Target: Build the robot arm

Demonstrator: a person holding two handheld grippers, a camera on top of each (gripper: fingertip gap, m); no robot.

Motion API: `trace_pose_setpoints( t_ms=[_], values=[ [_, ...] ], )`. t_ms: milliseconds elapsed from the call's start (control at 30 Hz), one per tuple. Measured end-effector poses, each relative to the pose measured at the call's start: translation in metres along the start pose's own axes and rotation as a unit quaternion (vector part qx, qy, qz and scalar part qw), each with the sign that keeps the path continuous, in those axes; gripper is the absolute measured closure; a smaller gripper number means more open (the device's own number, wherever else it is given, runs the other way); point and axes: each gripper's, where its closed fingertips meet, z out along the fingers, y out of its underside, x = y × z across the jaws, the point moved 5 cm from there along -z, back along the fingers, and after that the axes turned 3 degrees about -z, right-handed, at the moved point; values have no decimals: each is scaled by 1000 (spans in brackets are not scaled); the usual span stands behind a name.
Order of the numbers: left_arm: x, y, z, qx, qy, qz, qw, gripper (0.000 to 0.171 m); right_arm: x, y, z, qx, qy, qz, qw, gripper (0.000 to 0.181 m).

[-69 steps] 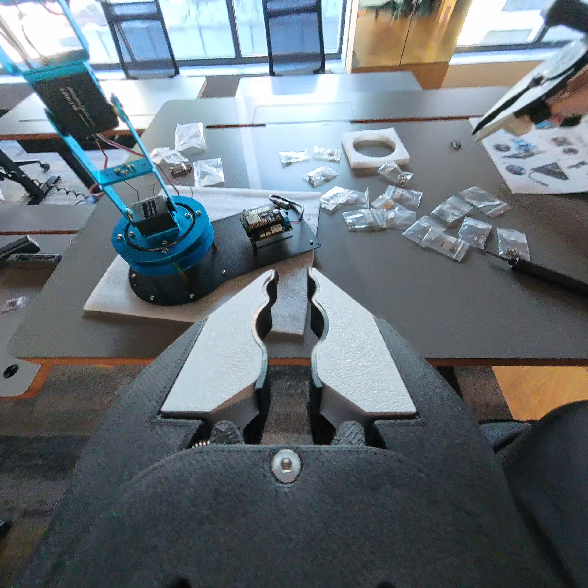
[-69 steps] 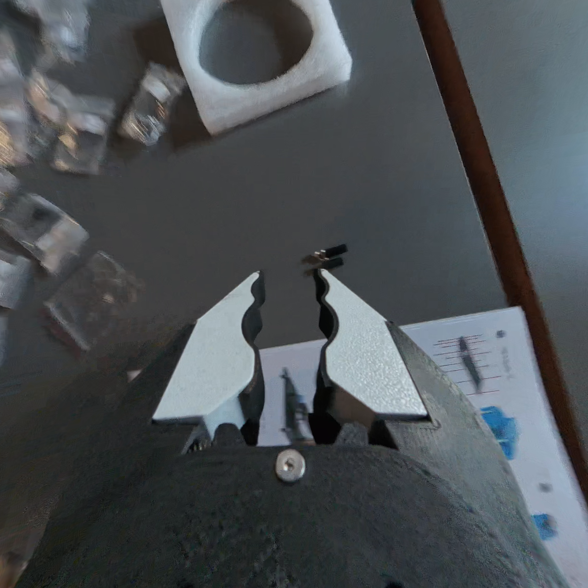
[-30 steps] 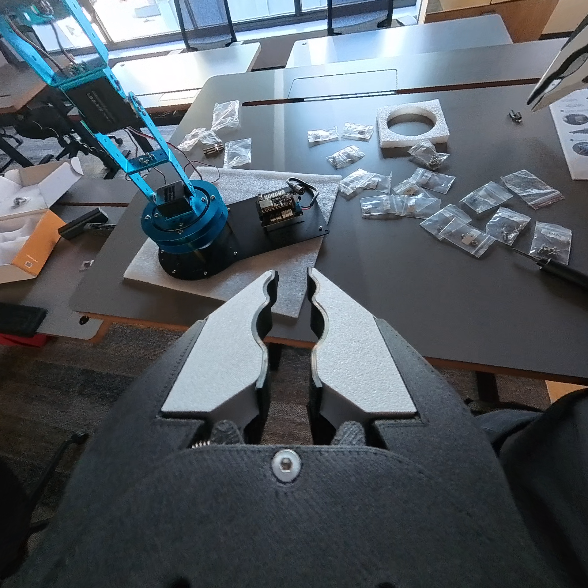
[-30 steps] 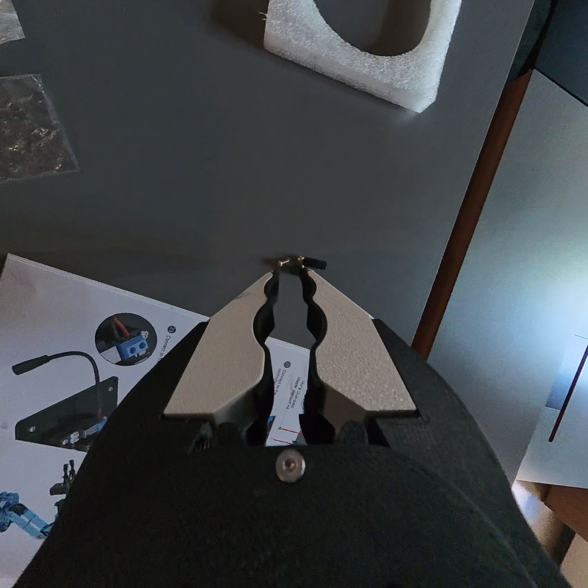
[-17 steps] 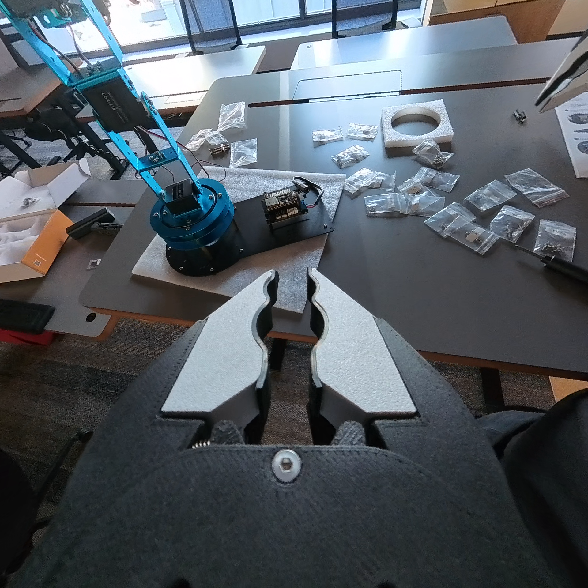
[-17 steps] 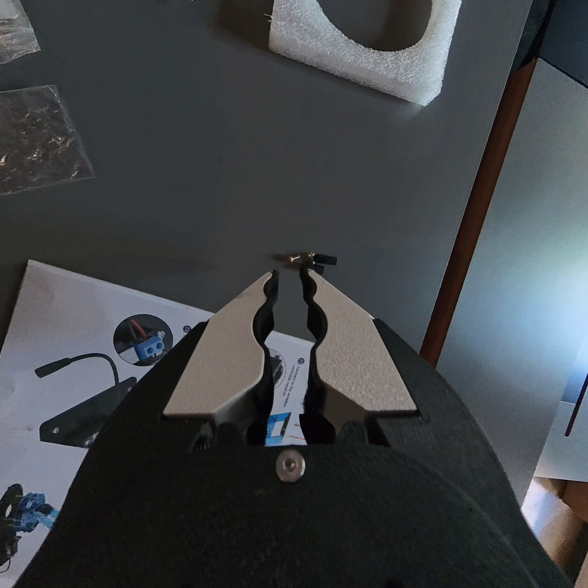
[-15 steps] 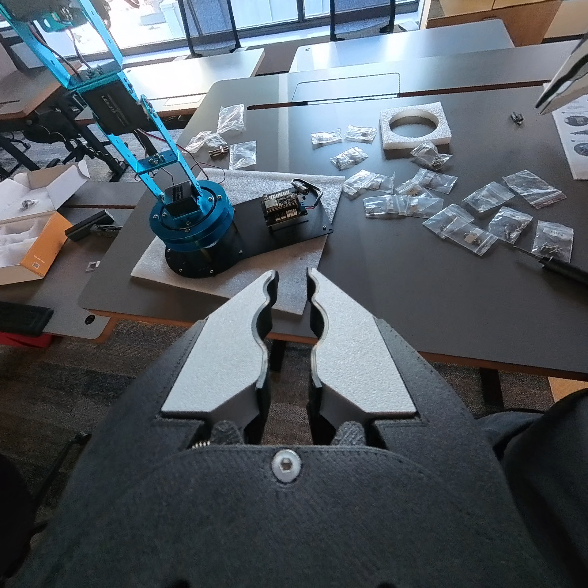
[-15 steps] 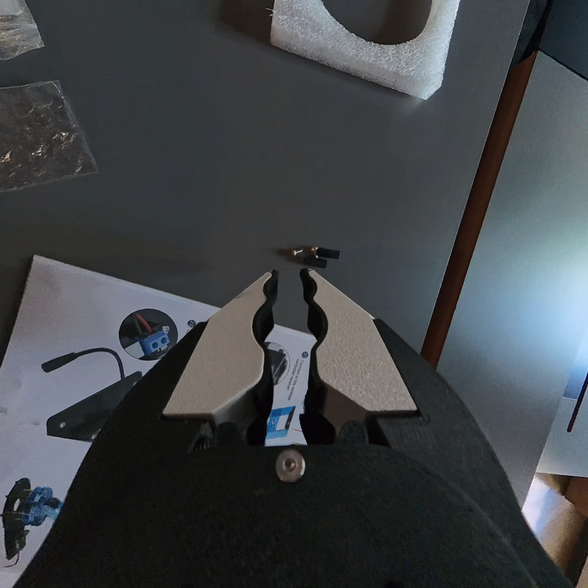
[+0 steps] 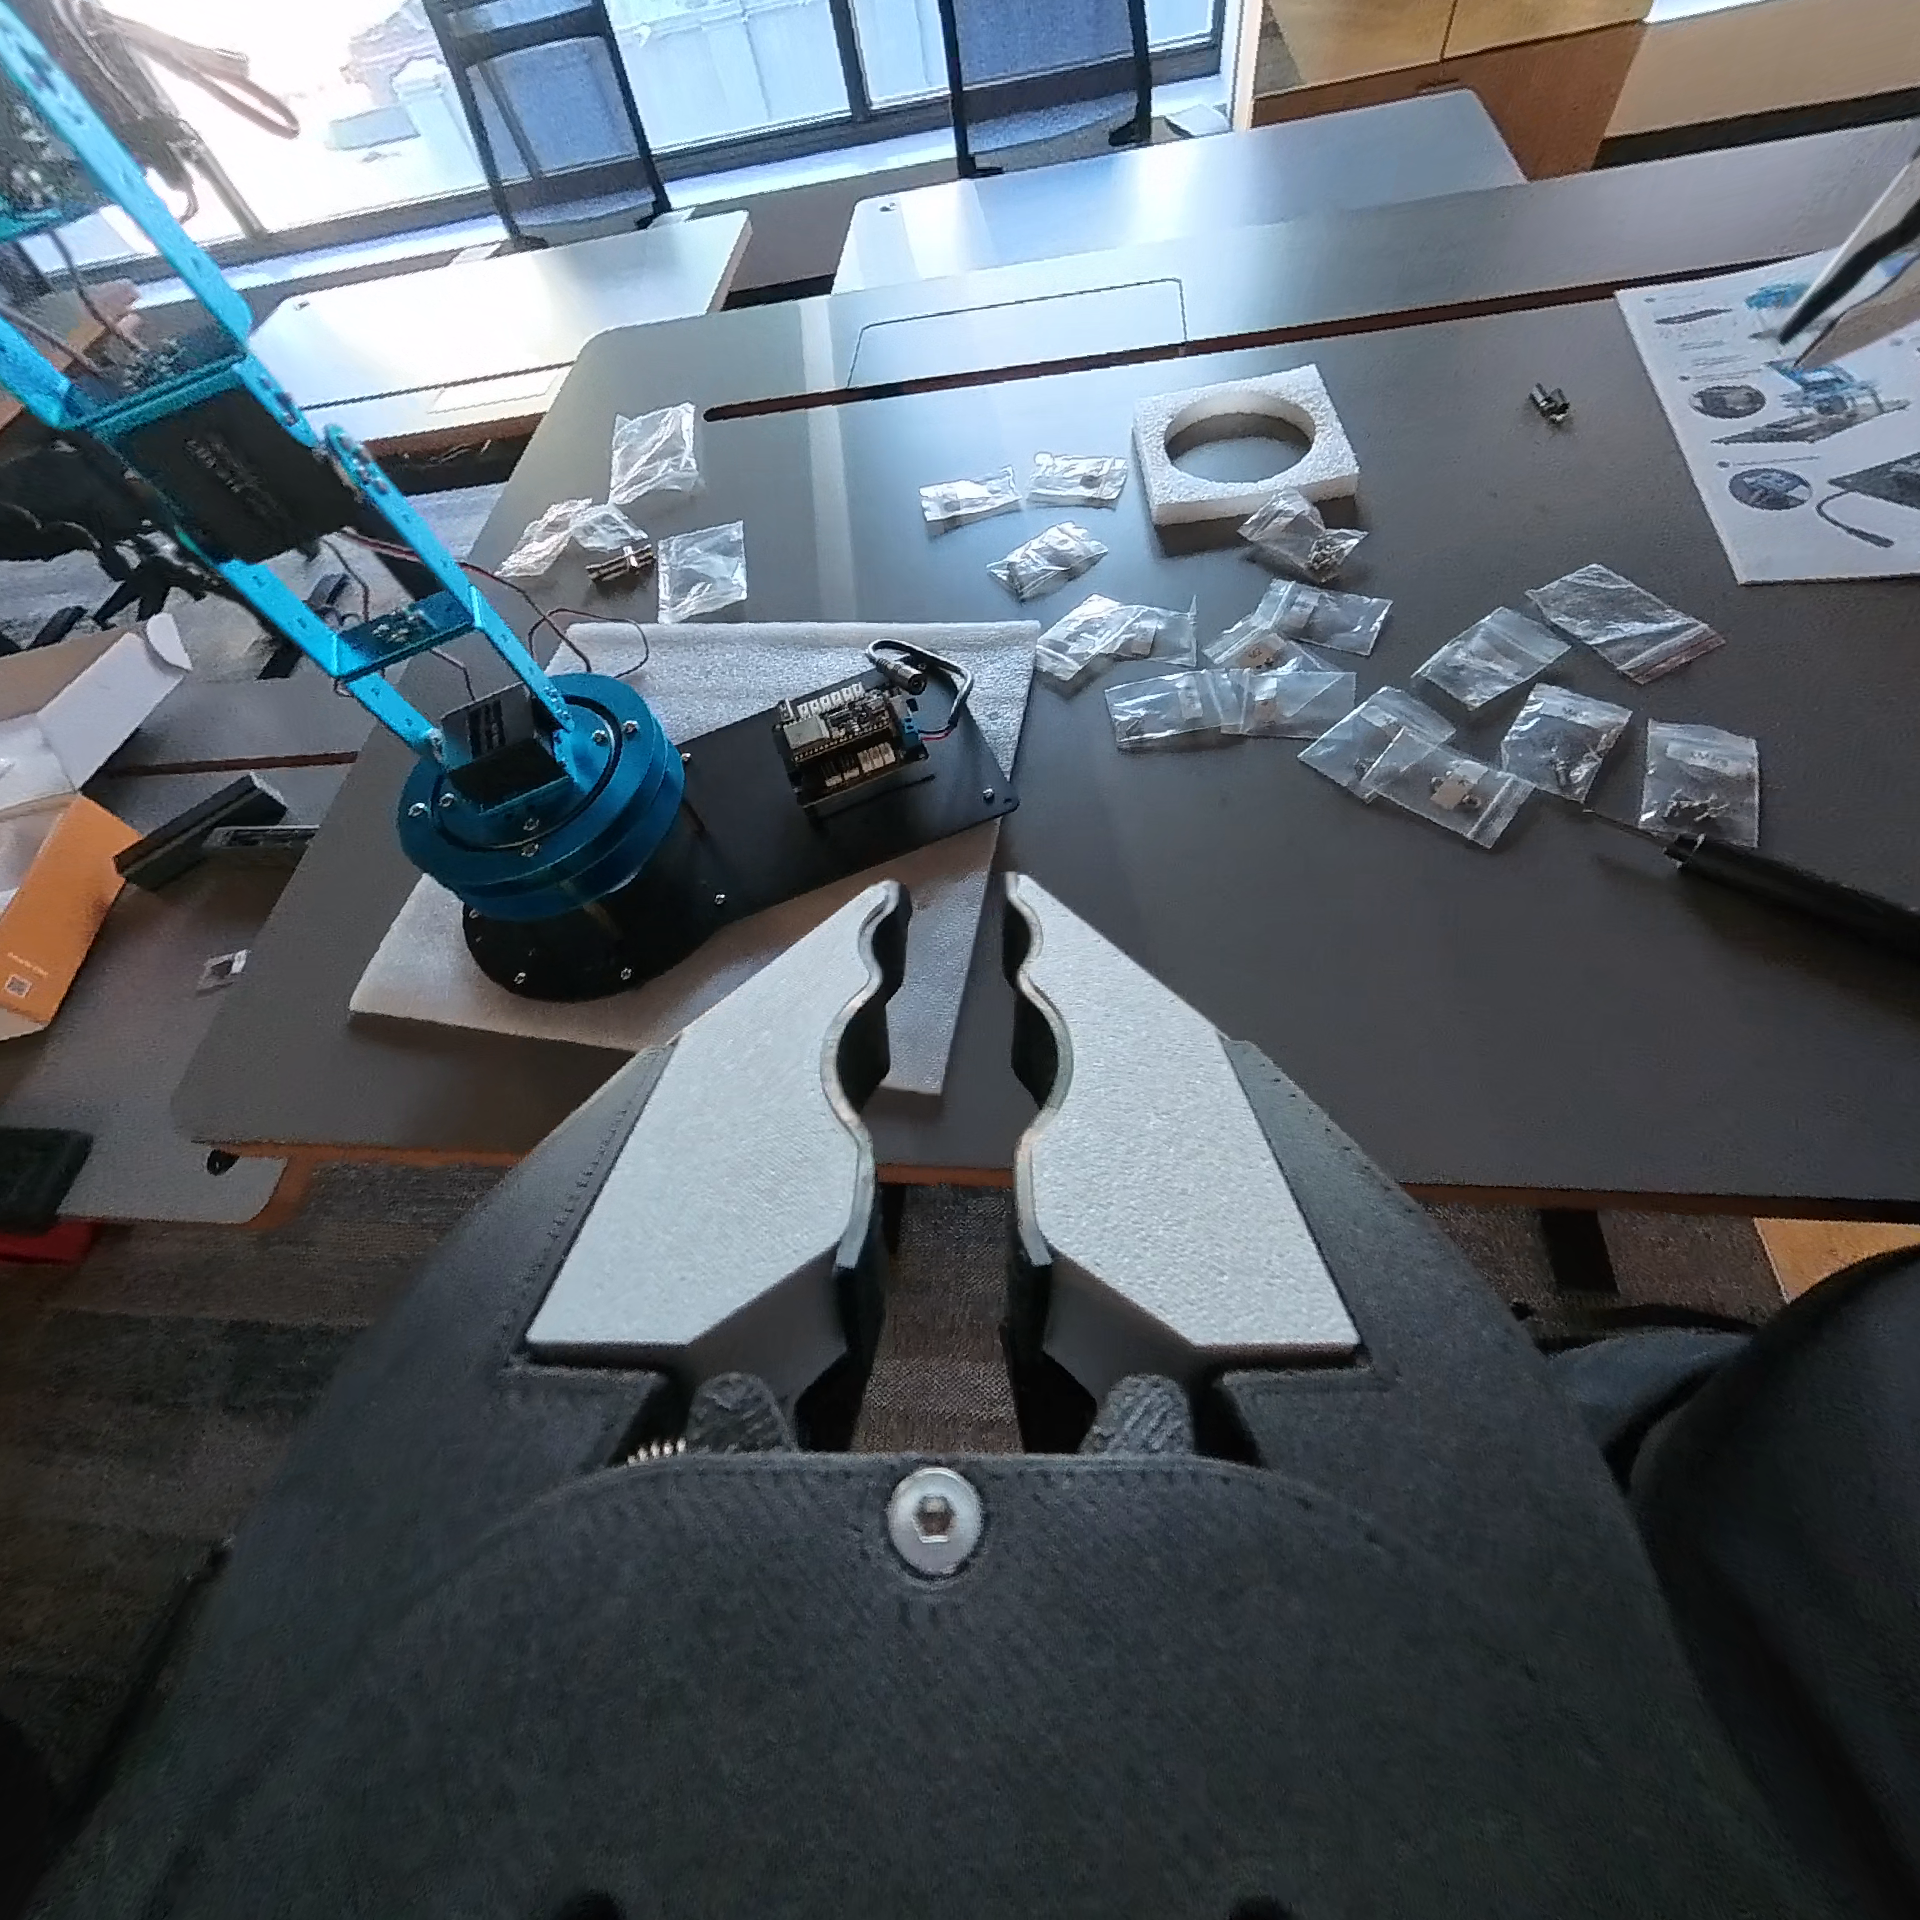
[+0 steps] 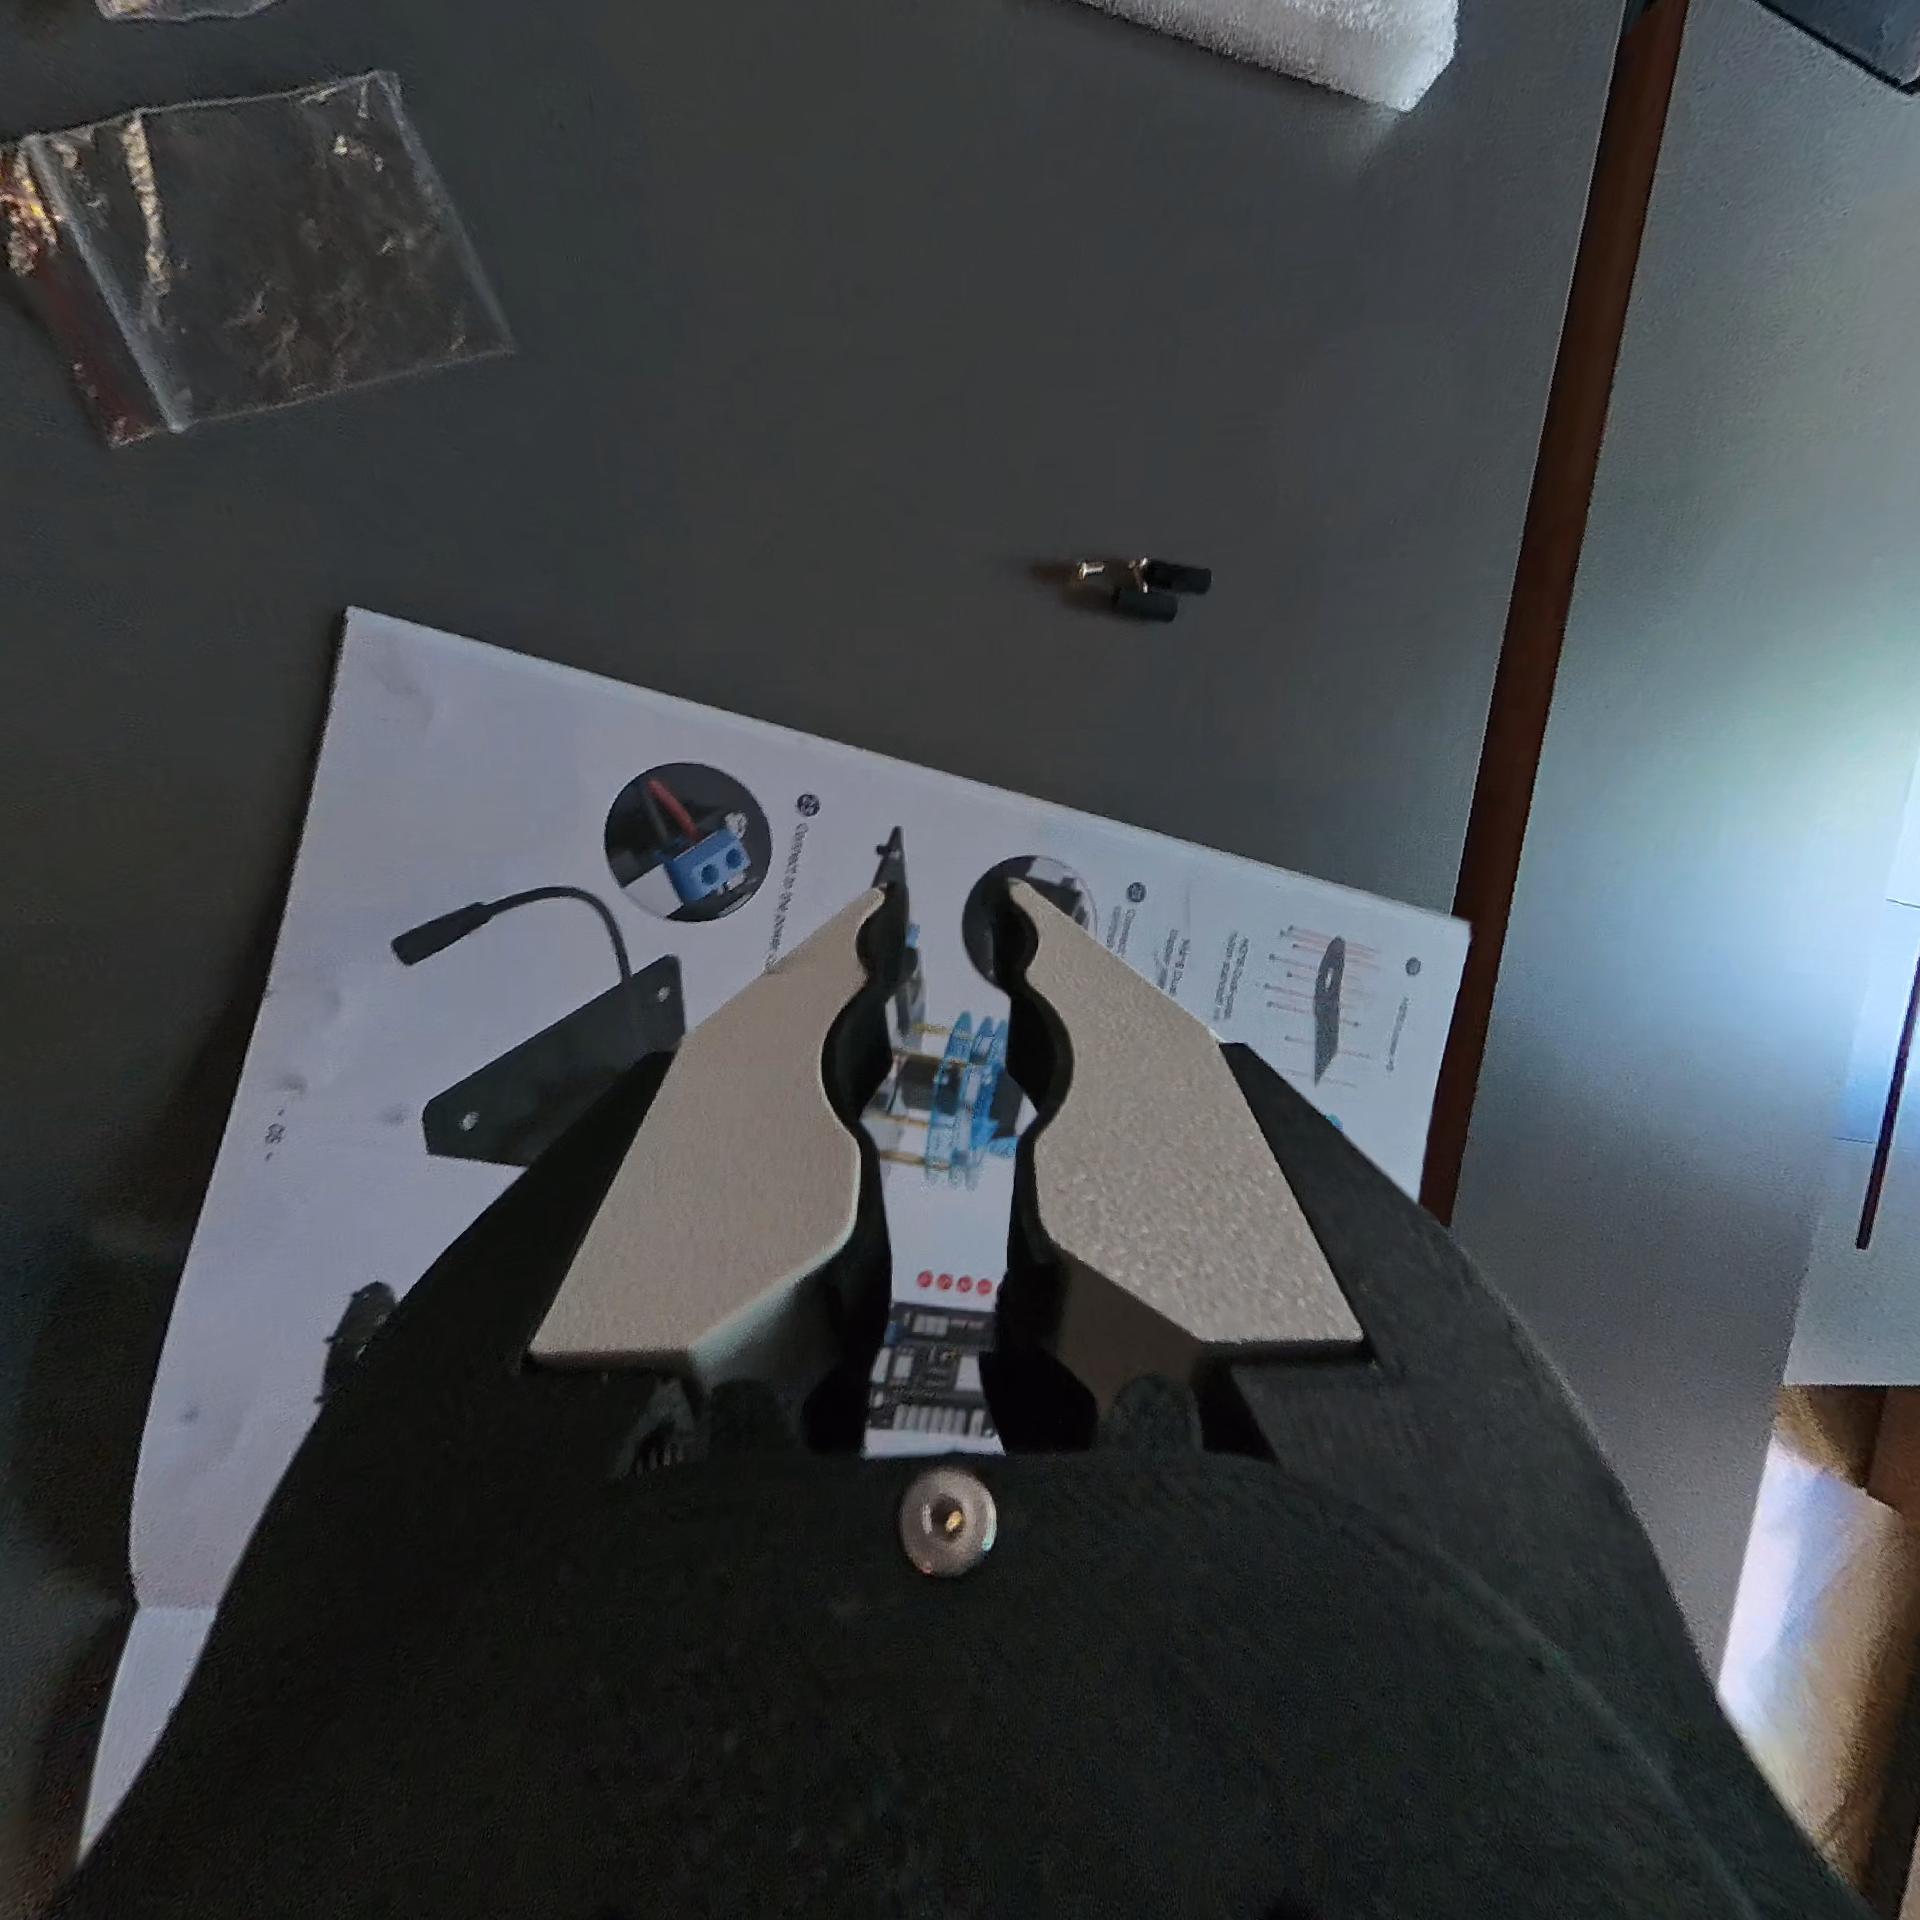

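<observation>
1. Your left gripper hangs off the near table edge, jaws a little apart, empty, nearest the foam mat.
2. Your right gripper hovers over the instruction sheet, jaws slightly spread, empty.
3. Small black standoffs lie beyond the sheet, apart from your fingers.

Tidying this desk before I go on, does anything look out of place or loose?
Two small black-and-metal fasteners lie loose on the dark grey table, apart from the clear plastic bags of parts, just beyond the printed instruction sheet.
</observation>
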Motion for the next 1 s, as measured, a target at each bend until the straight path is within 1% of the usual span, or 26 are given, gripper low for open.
trace_pose_setpoints(
  t_ms=[167, 233, 267, 300, 367, 400, 467, 633, 700, 767, 867, 900, 967, 1000],
  values=[
    [7, -2, 6, -2, 15, 10, 1000, 156, -20, 9, -15, 17, 31, 11, 999, 166],
    [10, -4, 7, 2, 19, 16, 1000, 156, -21, 13, -18, 17, 58, 37, 997, 165],
    [11, -6, 7, 5, 20, 18, 1000, 156, -17, 16, -20, 19, 85, 68, 994, 166],
    [12, -8, 7, 8, 22, 19, 1000, 156, -13, 17, -21, 26, 110, 115, 987, 164],
    [13, -12, 7, 12, 23, 24, 999, 156, -15, 8, -21, 73, 100, 209, 970, 161],
    [12, -14, 7, 13, 21, 28, 999, 156, -13, 3, -20, 91, 107, 249, 958, 162],
    [11, -16, 7, 18, 16, 34, 999, 156, -11, -7, -19, 117, 130, 299, 938, 161],
    [2, -18, 10, 23, 25, 20, 999, 156, -10, -32, 4, 127, 146, 379, 905, 156],
    [-5, -18, 12, 27, 28, 19, 999, 156, -8, -32, 17, 109, 167, 404, 893, 156],
    [-13, -18, 15, 31, 34, 21, 999, 156, -6, -31, 31, 102, 173, 438, 876, 156],
    [-26, -18, 22, 35, 50, 26, 998, 156, -2, -32, 47, 111, 169, 497, 844, 156],
    [-30, -19, 26, 35, 57, 29, 997, 156, 0, -34, 49, 116, 174, 506, 837, 156],
    [-38, -20, 32, 37, 73, 41, 996, 156, 5, -41, 53, 125, 192, 504, 833, 157],
    [-41, -21, 36, 39, 81, 47, 995, 156, 7, -43, 55, 117, 204, 503, 832, 158]
  ],
)
